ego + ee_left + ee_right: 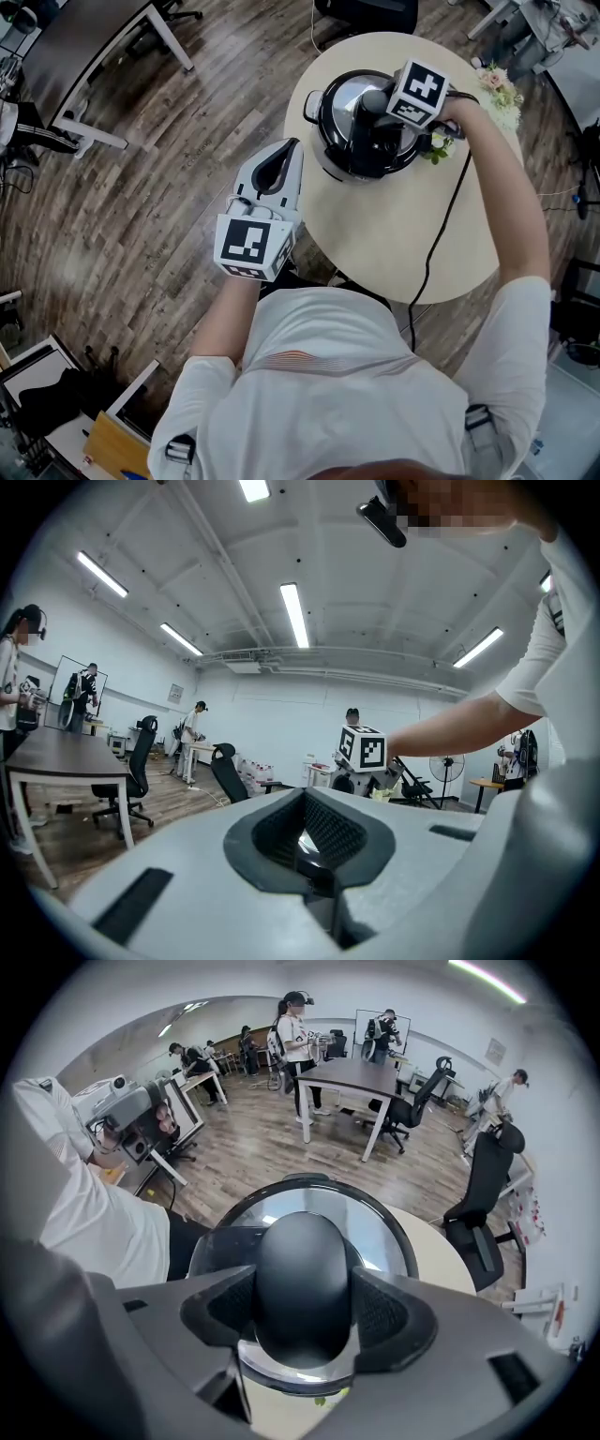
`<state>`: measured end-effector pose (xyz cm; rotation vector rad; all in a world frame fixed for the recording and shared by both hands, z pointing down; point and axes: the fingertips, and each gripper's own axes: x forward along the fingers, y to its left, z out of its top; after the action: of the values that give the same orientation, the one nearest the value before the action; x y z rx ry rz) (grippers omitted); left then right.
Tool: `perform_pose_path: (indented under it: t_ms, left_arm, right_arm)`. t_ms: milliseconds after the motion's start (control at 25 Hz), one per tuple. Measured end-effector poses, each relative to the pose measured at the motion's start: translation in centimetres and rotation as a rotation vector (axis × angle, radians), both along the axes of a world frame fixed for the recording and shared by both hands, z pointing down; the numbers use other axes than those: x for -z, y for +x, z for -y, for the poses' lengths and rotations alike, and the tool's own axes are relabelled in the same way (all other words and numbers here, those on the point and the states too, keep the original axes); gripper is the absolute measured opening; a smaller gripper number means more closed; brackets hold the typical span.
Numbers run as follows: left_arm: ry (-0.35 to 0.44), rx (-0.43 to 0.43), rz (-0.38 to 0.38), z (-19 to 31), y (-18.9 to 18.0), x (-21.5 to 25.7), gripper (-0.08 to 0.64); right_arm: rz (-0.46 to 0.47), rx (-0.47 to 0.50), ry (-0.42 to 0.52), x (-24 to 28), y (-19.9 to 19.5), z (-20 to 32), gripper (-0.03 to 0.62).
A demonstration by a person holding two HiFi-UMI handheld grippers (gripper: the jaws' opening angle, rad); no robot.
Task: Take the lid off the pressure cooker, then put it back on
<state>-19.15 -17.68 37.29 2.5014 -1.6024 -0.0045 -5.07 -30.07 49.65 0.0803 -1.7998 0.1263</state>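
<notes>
Head view, right gripper [375, 105] down, clamping lid knob [302, 1283]

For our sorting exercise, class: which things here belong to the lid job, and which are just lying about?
In the job: pressure cooker, lid, knob, right claw gripping it.
Lying about: flowers, office chair, shut left claw.

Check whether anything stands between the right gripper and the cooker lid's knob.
Nothing visible does. The right gripper has its fingers closed on the black knob of the lid from both sides, with nothing else between.
</notes>
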Motion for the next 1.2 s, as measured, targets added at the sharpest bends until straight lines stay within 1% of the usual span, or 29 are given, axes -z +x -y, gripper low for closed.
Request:
perform_pose_path:
  t_ms: [120,200,240,320,440,520,600,680,800,920,1000,1080,1200]
  left_arm:
    - [0.008,0.003,-0.002,0.1,0.0,0.4,0.005]
    - [0.014,0.004,-0.003,0.2,0.0,0.7,0.005]
    - [0.017,0.004,-0.003,0.3,0.0,0.9,0.005]
    - [0.026,0.001,-0.002,0.4,0.2,1.4,0.005]
    - [0.041,-0.009,0.001,0.8,0.7,2.2,0.005]
    - [0.052,-0.018,0.004,1.1,1.2,2.6,0.005]
    - [0.062,-0.026,0.007,1.4,1.7,3.2,0.005]
    - [0.072,-0.035,0.009,1.5,2.4,3.8,0.005]
    - [0.086,-0.051,0.013,1.8,3.6,4.6,0.005]
    - [0.091,-0.081,0.021,1.8,5.4,5.0,0.005]
    - [0.090,-0.106,0.030,1.4,6.8,5.1,0.003]
    - [0.091,-0.126,0.035,1.0,8.1,5.1,0.005]
    - [0.094,-0.145,0.041,0.4,9.6,5.2,0.005]
  right_arm:
    - [0.024,-0.027,0.031,0.6,0.4,0.4,0.318]
    - [0.088,-0.045,0.070,2.2,0.4,0.6,0.327]
    - [0.139,-0.060,0.109,3.4,0.4,0.7,0.327]
    - [0.272,-0.112,0.224,6.5,0.5,1.2,0.327]
    - [0.494,-0.240,0.390,11.3,1.3,1.4,0.325]
    - [0.600,-0.316,0.475,13.4,2.4,0.9,0.324]
    - [0.689,-0.394,0.541,15.0,3.7,-0.2,0.319]
    - [0.781,-0.480,0.600,16.8,5.0,-1.7,0.286]
    - [0.895,-0.592,0.698,19.1,6.9,-4.4,0.185]
    - [1.006,-0.661,0.724,20.4,8.2,-7.3,0.165]
    - [1.041,-0.705,0.758,20.7,9.2,-9.1,0.139]
    - [1.055,-0.745,0.789,20.6,10.3,-10.5,0.091]
    - [1.079,-0.790,0.804,20.1,11.5,-12.0,0.024]
